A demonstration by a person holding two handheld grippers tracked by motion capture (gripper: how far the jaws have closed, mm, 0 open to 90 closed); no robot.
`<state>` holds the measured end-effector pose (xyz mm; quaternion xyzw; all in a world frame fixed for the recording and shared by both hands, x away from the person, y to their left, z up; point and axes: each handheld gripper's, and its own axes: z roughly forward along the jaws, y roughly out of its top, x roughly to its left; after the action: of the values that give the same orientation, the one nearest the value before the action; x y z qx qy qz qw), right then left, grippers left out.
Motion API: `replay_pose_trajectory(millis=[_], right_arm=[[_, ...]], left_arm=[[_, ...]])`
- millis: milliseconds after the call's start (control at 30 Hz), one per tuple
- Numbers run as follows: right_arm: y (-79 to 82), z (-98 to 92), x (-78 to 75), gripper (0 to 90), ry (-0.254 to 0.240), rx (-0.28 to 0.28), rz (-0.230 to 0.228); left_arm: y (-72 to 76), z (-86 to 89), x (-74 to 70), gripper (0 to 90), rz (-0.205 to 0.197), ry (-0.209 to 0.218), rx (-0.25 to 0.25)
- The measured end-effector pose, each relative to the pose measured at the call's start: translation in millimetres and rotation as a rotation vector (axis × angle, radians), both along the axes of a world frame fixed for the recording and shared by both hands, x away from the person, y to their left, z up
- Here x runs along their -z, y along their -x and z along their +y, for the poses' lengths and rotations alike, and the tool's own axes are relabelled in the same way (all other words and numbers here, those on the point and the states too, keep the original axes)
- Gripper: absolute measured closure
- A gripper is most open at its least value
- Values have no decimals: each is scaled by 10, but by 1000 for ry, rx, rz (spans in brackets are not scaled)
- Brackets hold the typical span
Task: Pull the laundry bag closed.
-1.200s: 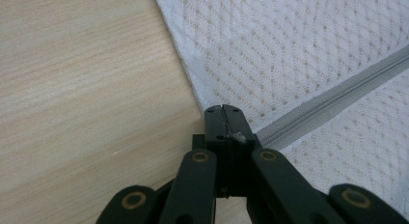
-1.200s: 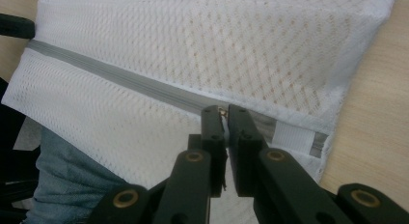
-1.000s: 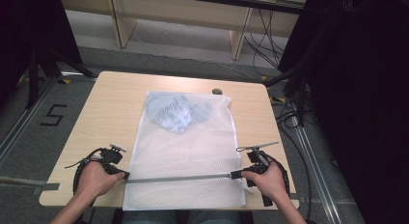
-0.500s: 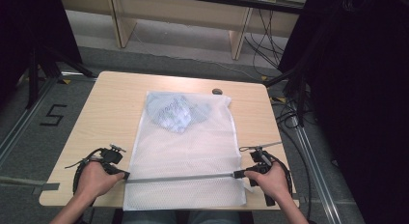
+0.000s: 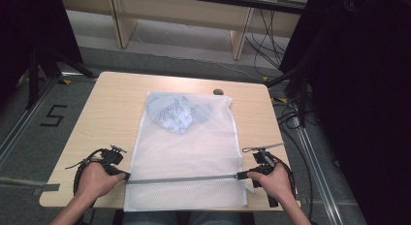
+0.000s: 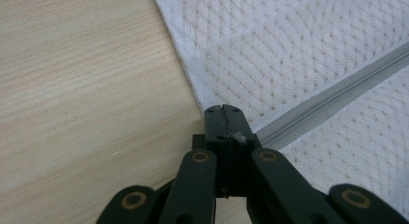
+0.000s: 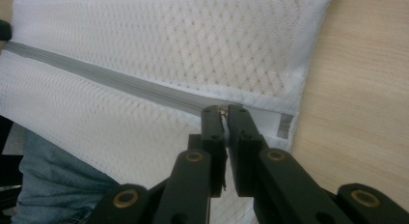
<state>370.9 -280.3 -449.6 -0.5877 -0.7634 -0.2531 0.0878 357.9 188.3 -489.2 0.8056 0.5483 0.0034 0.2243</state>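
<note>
We have the white mesh laundry bag point(image 5: 186, 152) lying flat on the pale wooden table point(image 5: 111, 104), left gripper point(image 5: 127, 176) clamped on its grey zipper's point(image 5: 181, 178) end, right gripper point(image 5: 238, 175) pinching the small metal zipper pull point(image 7: 223, 110), zip apparently fully drawn, so next we release.

Light wood table point(image 5: 111, 113), rectangular. White mesh laundry bag point(image 5: 194, 152) lay flat across its middle, near end hanging over the table's near edge. Grey zipper point(image 5: 184, 178) ran crosswise close to that edge. Small dark object point(image 5: 218, 92) sat just beyond the bag's far right corner.
</note>
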Motion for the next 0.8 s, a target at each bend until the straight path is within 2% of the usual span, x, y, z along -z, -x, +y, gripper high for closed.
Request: replay_pose_trajectory(millis=[33, 67, 100, 133, 167, 200, 233, 267, 300, 333, 367, 400, 433, 467, 500, 533, 567, 600, 633, 667, 700, 733, 767, 800], right_arm=[[-2, 1, -5, 869, 10, 8, 1], [-16, -19, 14, 869, 23, -9, -32], [-19, -23, 14, 869, 20, -13, -22], [-17, -31, 20, 869, 28, -15, -37], [-19, -54, 30, 869, 59, -27, -38], [-20, -56, 30, 869, 54, -33, -33], [-18, -35, 27, 869, 28, -7, -32], [-22, -37, 28, 869, 33, -7, -23], [-10, -9, 15, 869, 25, 26, 11], [-25, -49, 39, 869, 35, -20, -25], [-38, -53, 59, 869, 18, -32, -52], [-36, -67, 56, 869, 21, -49, -37], [-18, -39, 19, 869, 31, -7, 23], [-23, -38, 25, 869, 35, 1, 22], [-11, -20, 18, 869, 26, 26, 60], [-37, -42, 59, 869, 20, -3, -13], [-31, -43, 39, 869, 32, 11, 22], [-34, -43, 43, 869, 36, 18, 24], [-49, -94, 75, 869, 65, -32, -21], [-19, -31, 38, 869, 25, 45, 58], [-38, -68, 53, 869, 48, 4, 29], [-46, -86, 71, 869, 80, 1, 22], [-44, -50, 64, 869, 43, 31, 39], [-54, -83, 87, 869, 49, -20, 8]], left_arm=[[-1, 2, 0, 900, 0, 0, 1], [0, 2, 0, 900, 0, 1, 1], [1, 1, 0, 900, 0, 1, 0], [1, 2, 0, 900, 0, 0, 1], [0, 3, 0, 900, 1, 0, 2], [0, 3, 0, 900, 1, 1, 1], [-1, 3, 0, 900, 1, 0, 2], [0, 3, 0, 900, 1, 1, 2], [0, 4, 0, 900, 1, 1, 2], [-1, 4, 0, 900, 1, 1, 2], [0, 4, 0, 900, 0, 1, 2], [0, 4, 0, 900, 1, 1, 2], [-1, 5, 0, 900, 1, 1, 3], [-1, 5, 0, 900, 1, 2, 3], [0, 5, 0, 900, 0, 1, 3], [0, 4, 1, 900, 0, 2, 2], [-1, 5, 0, 900, 0, 1, 3], [-1, 5, 0, 900, 1, 1, 4], [-1, 4, 0, 900, 1, 1, 4], [-1, 4, 0, 900, 0, 1, 3], [0, 3, 1, 900, 0, 1, 2], [-1, 5, 0, 900, 1, 1, 3], [0, 6, 0, 900, 1, 2, 4], [0, 5, 0, 900, 1, 2, 3]])
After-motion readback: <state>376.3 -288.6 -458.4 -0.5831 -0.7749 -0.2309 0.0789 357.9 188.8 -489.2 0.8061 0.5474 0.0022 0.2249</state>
